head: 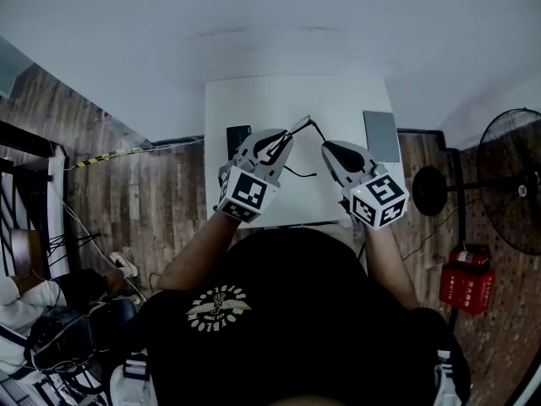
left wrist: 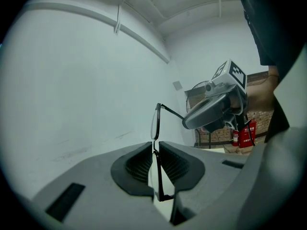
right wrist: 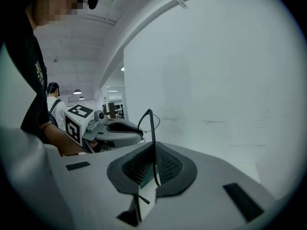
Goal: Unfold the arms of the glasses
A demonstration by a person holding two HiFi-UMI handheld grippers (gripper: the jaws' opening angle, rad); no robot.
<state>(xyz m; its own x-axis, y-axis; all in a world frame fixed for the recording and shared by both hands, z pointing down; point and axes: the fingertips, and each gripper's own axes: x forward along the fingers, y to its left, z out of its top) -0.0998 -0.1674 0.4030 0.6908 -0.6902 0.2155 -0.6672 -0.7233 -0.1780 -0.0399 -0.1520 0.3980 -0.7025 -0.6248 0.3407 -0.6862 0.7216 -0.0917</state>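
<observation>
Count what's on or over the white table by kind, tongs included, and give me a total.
Tongs: 2 (left tongs, right tongs)
Glasses: 1
Black flat item: 1
Grey flat slab: 1
Total: 5

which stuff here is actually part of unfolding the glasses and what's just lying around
In the job:
- glasses
- left gripper, shut on the front of the frame
- right gripper, shut on one arm

Just lying about:
- small black item and grey flat slab on the white table
- standing fan and red fire extinguisher on the floor
</observation>
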